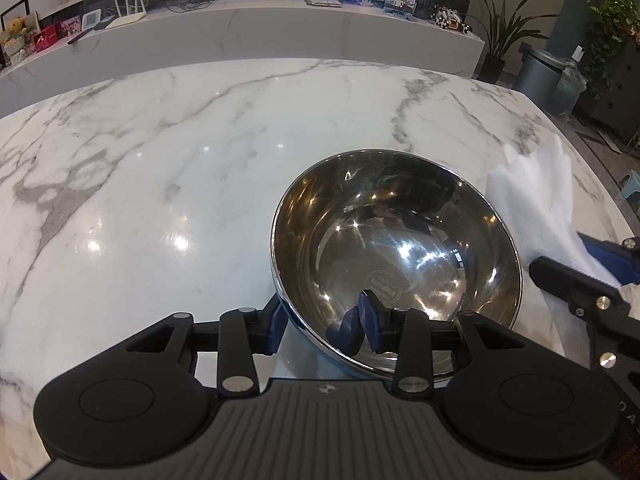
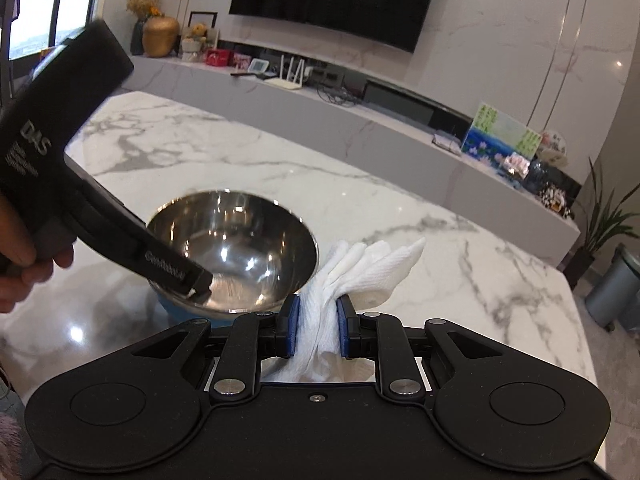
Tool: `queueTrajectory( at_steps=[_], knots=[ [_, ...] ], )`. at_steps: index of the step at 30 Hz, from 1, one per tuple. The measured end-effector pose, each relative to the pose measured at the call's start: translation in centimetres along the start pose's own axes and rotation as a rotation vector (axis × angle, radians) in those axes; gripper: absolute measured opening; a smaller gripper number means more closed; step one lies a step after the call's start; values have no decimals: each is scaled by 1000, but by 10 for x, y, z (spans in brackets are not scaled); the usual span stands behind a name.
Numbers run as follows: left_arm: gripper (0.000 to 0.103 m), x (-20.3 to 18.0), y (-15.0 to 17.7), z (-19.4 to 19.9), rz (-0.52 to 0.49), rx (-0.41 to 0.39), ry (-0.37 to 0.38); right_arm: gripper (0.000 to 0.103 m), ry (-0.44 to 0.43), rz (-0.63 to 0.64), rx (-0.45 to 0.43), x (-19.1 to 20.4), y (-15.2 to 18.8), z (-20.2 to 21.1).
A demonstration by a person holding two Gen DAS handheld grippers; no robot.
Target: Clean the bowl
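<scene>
Steel bowl (image 1: 396, 256) sits on marble table (image 1: 160, 168), at 1 o'clock from left gripper (image 1: 320, 324). L jaws straddle near rim, one pad inside, one outside, clamped on bowl. Right gripper (image 2: 316, 328) at bowl's 3 o'clock, pads pinched on white paper towel (image 2: 360, 272), towel just beside rim

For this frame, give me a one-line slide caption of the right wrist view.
Right gripper clamps a white paper towel beside the steel bowl, whose rim the left gripper grips.
</scene>
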State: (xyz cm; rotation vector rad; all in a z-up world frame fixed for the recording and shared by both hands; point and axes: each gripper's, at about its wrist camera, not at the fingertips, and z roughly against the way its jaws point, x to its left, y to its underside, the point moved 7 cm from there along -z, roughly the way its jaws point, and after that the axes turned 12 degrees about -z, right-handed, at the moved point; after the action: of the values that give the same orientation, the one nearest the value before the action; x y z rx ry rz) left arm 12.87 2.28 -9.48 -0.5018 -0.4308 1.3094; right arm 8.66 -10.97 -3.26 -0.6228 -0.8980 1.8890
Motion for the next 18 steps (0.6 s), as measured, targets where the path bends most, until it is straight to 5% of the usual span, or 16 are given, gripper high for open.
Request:
queueTrajectory(
  at_steps=[18],
  knots=[
    [36, 2, 3, 0, 2, -40, 5, 18, -3, -1, 104, 17, 39, -25]
  ],
)
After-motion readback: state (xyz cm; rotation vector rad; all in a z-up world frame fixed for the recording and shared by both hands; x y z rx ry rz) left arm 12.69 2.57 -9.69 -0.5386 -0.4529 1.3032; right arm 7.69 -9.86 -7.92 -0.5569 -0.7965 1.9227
